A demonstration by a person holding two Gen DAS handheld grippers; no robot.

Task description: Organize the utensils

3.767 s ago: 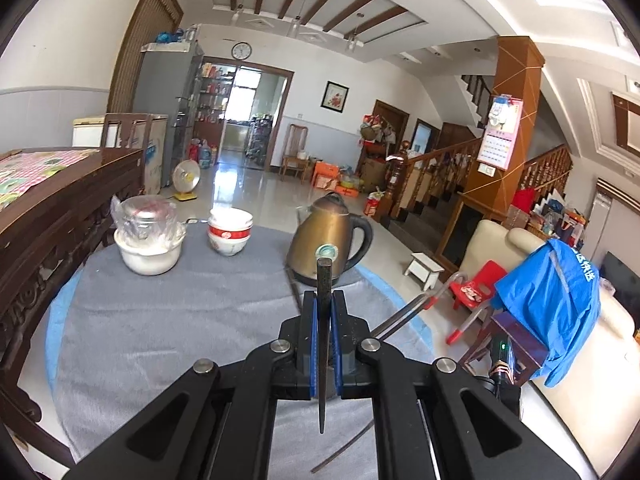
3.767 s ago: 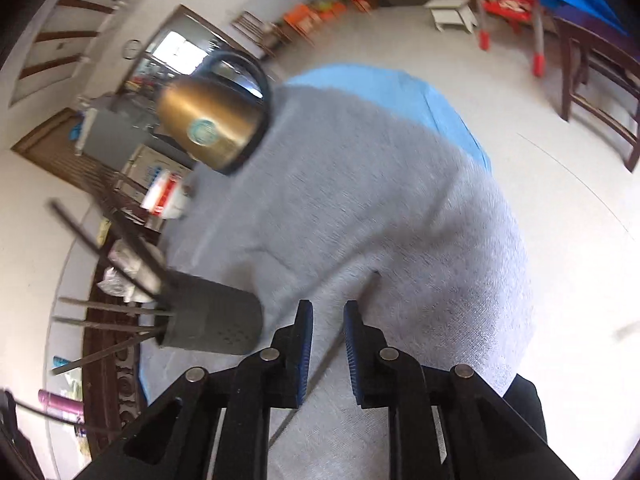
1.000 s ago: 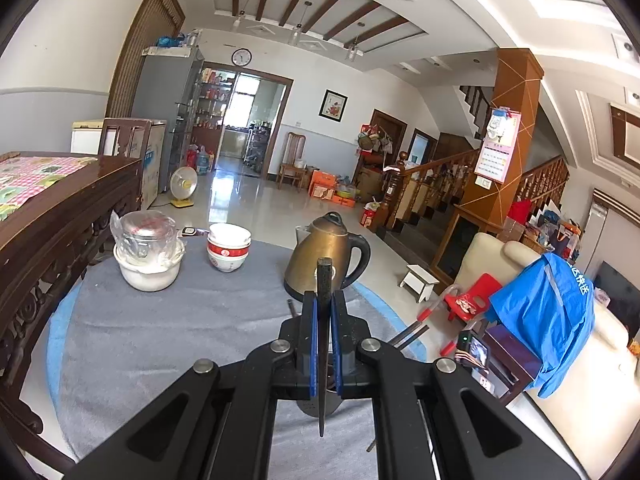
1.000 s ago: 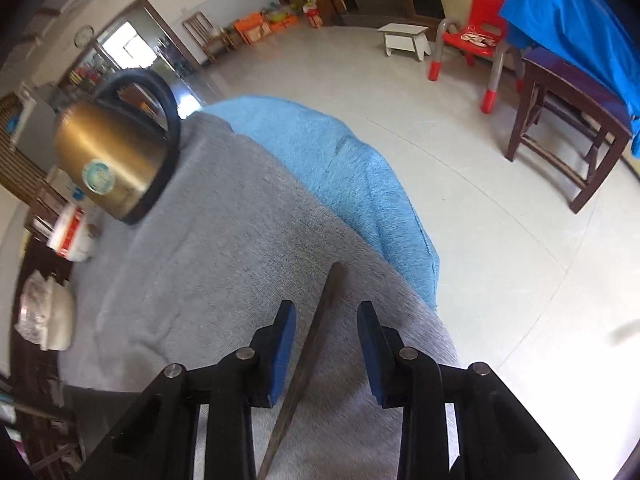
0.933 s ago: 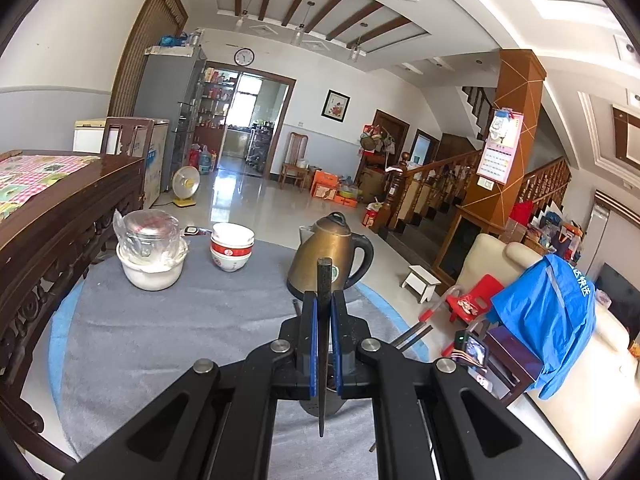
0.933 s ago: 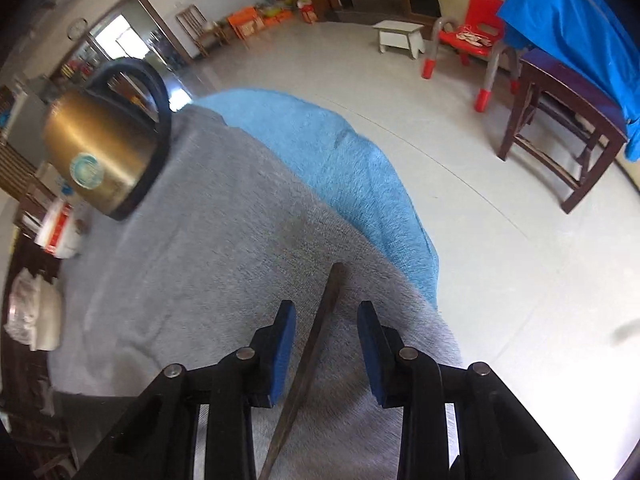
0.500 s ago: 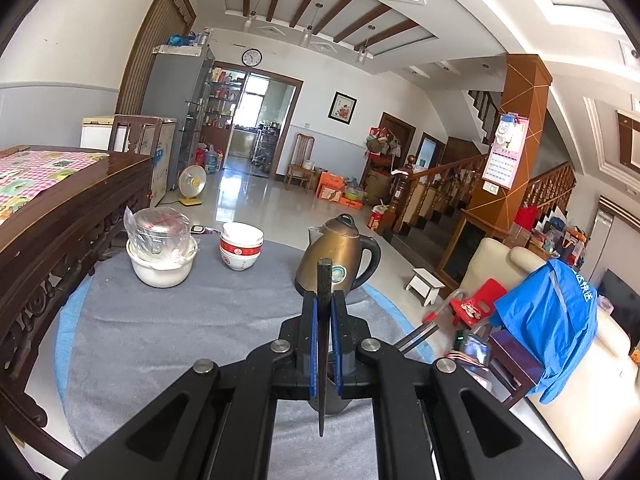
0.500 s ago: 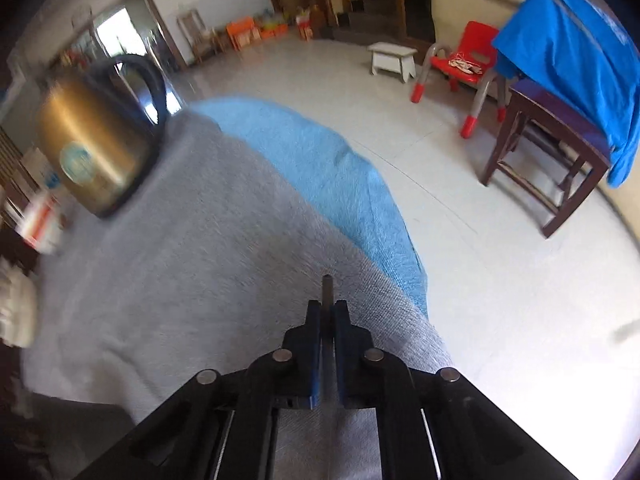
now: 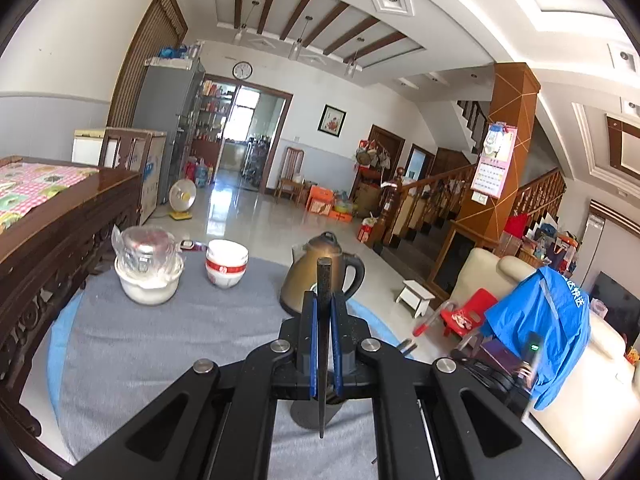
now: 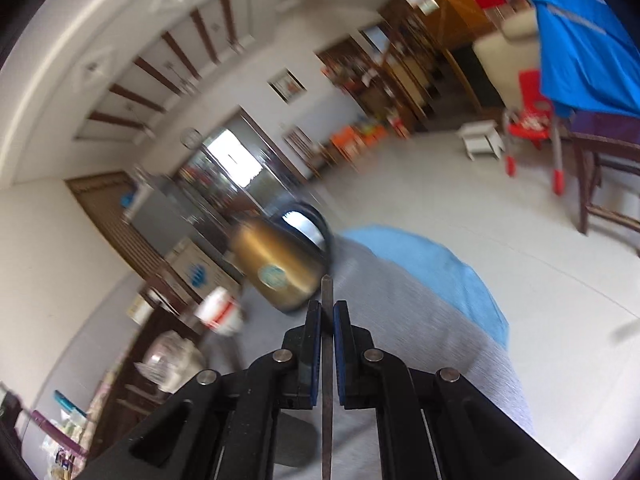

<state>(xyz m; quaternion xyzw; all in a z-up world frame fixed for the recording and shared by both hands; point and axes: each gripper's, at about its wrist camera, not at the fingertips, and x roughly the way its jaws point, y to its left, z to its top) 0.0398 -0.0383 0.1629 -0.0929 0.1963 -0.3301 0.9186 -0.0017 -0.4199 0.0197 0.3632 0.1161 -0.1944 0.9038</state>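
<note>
A: Left wrist view sits level, close above the counter (image 9: 160, 344), facing the room.
B: Right wrist view is rolled and blurred. Both share the kettle (image 9: 316, 276) (image 10: 280, 264).

Bright daylight indoors; left view sharp, right view motion-blurred.

Light pours through the open doorway (image 9: 246, 136) at the far end and glares off the glossy pale tiled floor (image 9: 236, 216). Strong fisheye bending curves the white ceiling (image 9: 440, 12) and walls, with black corners. In the right wrist view the bronze metal kettle (image 10: 276, 268) and background smear, while the black-and-blue right gripper (image 10: 327, 320) stays crisp.
</note>
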